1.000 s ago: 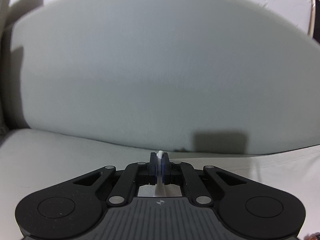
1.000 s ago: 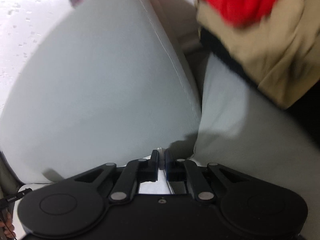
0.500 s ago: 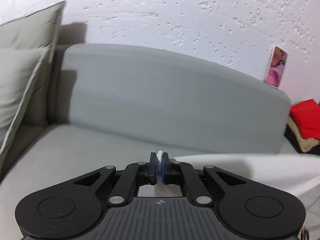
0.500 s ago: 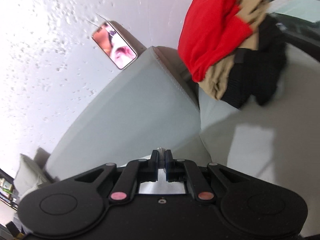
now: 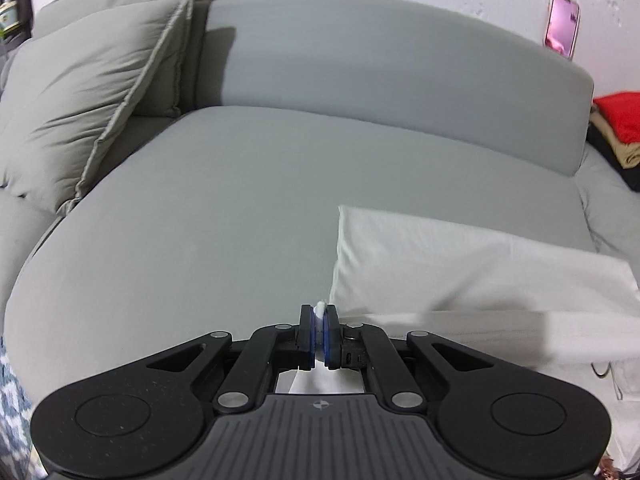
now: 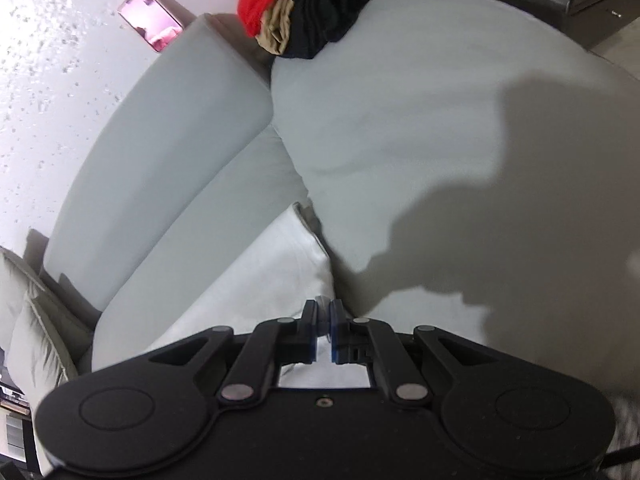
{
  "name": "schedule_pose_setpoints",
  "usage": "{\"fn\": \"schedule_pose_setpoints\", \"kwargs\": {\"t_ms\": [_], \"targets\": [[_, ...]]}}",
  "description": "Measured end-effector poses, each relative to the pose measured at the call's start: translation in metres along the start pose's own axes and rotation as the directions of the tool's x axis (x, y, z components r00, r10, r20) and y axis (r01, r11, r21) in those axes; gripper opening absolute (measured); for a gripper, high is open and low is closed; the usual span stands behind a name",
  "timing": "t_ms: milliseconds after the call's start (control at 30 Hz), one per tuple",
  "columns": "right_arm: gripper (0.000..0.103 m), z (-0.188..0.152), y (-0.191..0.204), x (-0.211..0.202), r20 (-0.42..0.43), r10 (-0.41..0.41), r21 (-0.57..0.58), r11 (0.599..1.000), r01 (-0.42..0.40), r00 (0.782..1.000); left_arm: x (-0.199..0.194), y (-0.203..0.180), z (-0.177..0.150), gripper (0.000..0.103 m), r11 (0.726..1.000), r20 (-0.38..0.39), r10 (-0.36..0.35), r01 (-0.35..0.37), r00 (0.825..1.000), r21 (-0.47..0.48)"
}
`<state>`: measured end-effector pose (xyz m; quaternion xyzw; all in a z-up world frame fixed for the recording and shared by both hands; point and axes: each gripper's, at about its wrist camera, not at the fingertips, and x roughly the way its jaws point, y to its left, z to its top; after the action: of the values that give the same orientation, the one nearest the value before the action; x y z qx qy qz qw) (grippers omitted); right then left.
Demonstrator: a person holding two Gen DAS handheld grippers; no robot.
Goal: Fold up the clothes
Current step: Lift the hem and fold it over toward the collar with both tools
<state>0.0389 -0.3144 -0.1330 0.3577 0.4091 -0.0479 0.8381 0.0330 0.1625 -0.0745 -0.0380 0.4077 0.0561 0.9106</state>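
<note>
White cloth (image 5: 460,264) is pinched at its near edge by both left tongs (image 5: 319,320) and right tongs (image 6: 323,312), spread ahead over the sofa (image 5: 240,184), presumably kept taut for folding.

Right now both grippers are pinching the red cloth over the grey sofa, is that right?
Not quite. The left gripper and right gripper pinch a white cloth, as the left wrist view shows. The red garment lies in the pile at the sofa's far end.
</note>
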Motion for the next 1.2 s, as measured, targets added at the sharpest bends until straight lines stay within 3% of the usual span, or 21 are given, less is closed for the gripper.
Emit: {"fn": "schedule_pose_setpoints", "kwargs": {"t_ms": [133, 333, 433, 533, 633, 667, 733, 767, 800, 867, 967, 1033, 1100, 1133, 1200], "targets": [[0.006, -0.010, 0.004, -0.022, 0.017, 0.004, -0.030, 1.000, -0.003, 1.000, -0.015, 0.007, -0.014, 0.002, 1.000, 0.023, 0.020, -0.020, 1.000, 0.010], [0.007, -0.028, 0.007, -0.021, -0.033, -0.078, -0.083, 0.994, 0.075, 0.996, 0.005, 0.010, -0.023, 0.005, 0.999, -0.111, 0.020, -0.016, 0.994, 0.037], [0.012, -0.025, 0.004, -0.028, -0.041, -0.116, -0.098, 0.989, 0.112, 0.992, -0.023, 0.023, -0.028, 0.009, 0.998, -0.070, -0.022, 0.026, 0.997, 0.053], [0.028, -0.018, 0.006, -0.059, -0.033, -0.068, -0.087, 0.994, 0.065, 0.997, -0.058, 0.034, -0.028, 0.010, 0.989, 0.008, -0.104, 0.103, 0.995, 0.104], [0.051, -0.020, 0.021, -0.081, -0.040, -0.014, -0.154, 0.988, 0.007, 0.999, -0.072, 0.029, -0.020, 0.018, 0.967, 0.055, -0.229, 0.221, 0.972, 0.129], [0.052, -0.021, 0.028, -0.077, -0.052, -0.003, -0.176, 0.984, -0.006, 0.999, -0.062, 0.020, -0.017, 0.020, 0.961, 0.049, -0.248, 0.239, 0.968, 0.137], [0.052, -0.023, 0.040, -0.057, -0.087, 0.014, -0.206, 0.978, -0.032, 0.996, -0.040, 0.001, -0.012, 0.022, 0.949, 0.031, -0.280, 0.273, 0.959, 0.156], [0.044, -0.024, 0.046, -0.038, -0.120, 0.010, -0.215, 0.976, -0.036, 0.993, -0.023, -0.014, -0.011, 0.022, 0.947, -0.006, -0.275, 0.272, 0.961, 0.173], [0.026, -0.026, 0.052, -0.017, -0.163, -0.001, -0.225, 0.974, -0.037, 0.987, -0.006, -0.030, -0.010, 0.021, 0.944, -0.043, -0.264, 0.267, 0.964, 0.195], [0.016, -0.027, 0.064, 0.020, -0.227, -0.037, -0.254, 0.967, -0.022, 0.973, 0.023, -0.057, -0.007, 0.021, 0.934, -0.093, -0.245, 0.260, 0.965, 0.244], [0.016, -0.025, 0.081, 0.051, -0.208, -0.115, -0.316, 0.948, 0.045, 0.971, 0.045, -0.088, -0.012, 0.022, 0.916, -0.106, -0.192, 0.217, 0.976, 0.338], [0.026, -0.026, 0.082, 0.066, -0.205, -0.167, -0.335, 0.938, 0.091, 0.964, 0.060, -0.095, -0.021, 0.021, 0.904, -0.154, -0.168, 0.214, 0.974, 0.369], [0.030, -0.032, 0.074, 0.076, -0.258, -0.212, -0.343, 0.932, 0.116, 0.943, 0.058, -0.090, -0.033, 0.019, 0.885, -0.232, -0.183, 0.263, 0.955, 0.384], [0.030, -0.036, 0.070, 0.074, -0.289, -0.216, -0.347, 0.932, 0.108, 0.933, 0.044, -0.085, -0.040, 0.019, 0.863, -0.266, -0.198, 0.297, 0.943, 0.410], [0.030, -0.046, 0.060, 0.051, -0.377, -0.172, -0.341, 0.939, 0.036, 0.910, 0.013, -0.067, -0.054, 0.017, 0.818, -0.326, -0.236, 0.369, 0.915, 0.442]]}}
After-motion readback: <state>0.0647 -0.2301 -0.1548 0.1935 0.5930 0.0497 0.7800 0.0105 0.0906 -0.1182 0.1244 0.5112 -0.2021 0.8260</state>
